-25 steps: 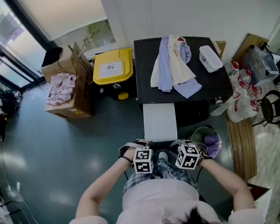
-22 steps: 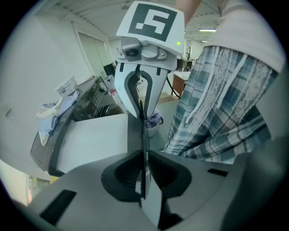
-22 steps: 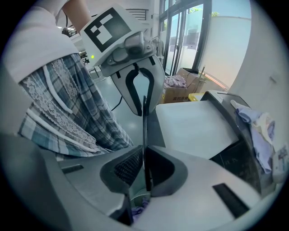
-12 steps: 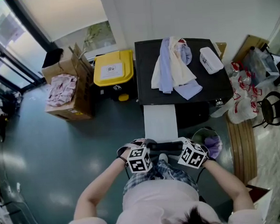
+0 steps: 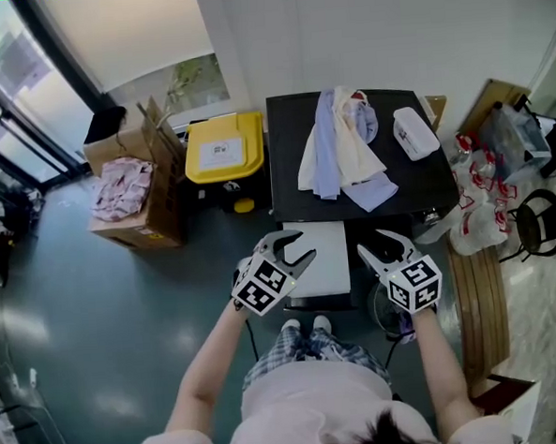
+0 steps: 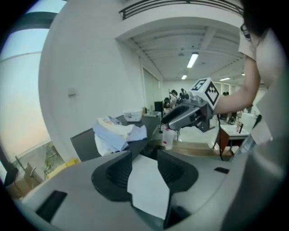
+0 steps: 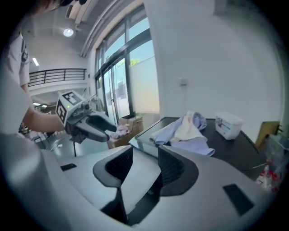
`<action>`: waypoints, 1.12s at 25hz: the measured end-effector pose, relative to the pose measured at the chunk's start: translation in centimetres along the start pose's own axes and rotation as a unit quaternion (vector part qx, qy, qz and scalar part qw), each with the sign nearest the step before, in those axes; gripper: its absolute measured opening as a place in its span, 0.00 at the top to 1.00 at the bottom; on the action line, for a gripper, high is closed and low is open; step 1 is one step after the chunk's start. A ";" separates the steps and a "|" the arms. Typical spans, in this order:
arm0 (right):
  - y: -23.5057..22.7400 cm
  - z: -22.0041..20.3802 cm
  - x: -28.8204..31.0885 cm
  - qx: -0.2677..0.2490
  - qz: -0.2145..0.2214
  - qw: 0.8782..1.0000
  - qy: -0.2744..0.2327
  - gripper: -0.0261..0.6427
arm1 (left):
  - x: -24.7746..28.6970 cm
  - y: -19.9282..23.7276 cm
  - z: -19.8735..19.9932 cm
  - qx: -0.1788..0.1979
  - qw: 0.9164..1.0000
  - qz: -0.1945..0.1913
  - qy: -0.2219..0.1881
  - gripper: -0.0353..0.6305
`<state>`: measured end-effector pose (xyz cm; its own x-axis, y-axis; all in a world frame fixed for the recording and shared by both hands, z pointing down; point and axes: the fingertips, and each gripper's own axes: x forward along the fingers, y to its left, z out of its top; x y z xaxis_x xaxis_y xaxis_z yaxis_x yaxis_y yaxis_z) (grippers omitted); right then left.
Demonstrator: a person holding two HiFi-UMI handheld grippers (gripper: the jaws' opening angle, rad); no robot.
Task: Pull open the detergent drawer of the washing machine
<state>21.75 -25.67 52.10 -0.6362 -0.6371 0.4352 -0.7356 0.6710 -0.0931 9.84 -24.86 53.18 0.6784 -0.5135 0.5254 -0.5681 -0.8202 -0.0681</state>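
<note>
The black-topped washing machine (image 5: 288, 159) stands against the wall, with light clothes (image 5: 341, 147) and a white tub (image 5: 415, 131) on it. A white flat panel (image 5: 323, 261) sticks out from its front, and I cannot pick out the detergent drawer. My left gripper (image 5: 294, 248) hovers over the panel's left edge. The right gripper (image 5: 385, 247) hangs just off its right edge. Both stand open with nothing between the jaws, which have just been opening from shut and then closing a little. The left gripper view shows the right gripper (image 6: 180, 117). The right gripper view shows the left gripper (image 7: 97, 124).
A yellow-lidded bin (image 5: 221, 147) and a cardboard box (image 5: 156, 219) holding pink cloth stand left of the machine. Plastic bags (image 5: 482, 185), a black stool (image 5: 539, 214) and a wooden board (image 5: 475, 289) crowd the right side. The floor is dark green.
Both grippers have risen from low by the person's lap, spread apart and turned toward the machine. Their jaws, shut before, now stand open.
</note>
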 end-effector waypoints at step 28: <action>-13.6 7.1 -10.4 0.052 -0.323 0.924 -0.199 0.94 | -3.7 11.8 8.6 -0.106 0.951 0.219 -0.189 0.91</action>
<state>36.69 -30.86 42.47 -0.0777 -0.9946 0.0690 -0.9968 0.0762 -0.0235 4.62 -34.84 43.13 0.4508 -0.8813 0.1418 -0.8891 -0.4574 -0.0165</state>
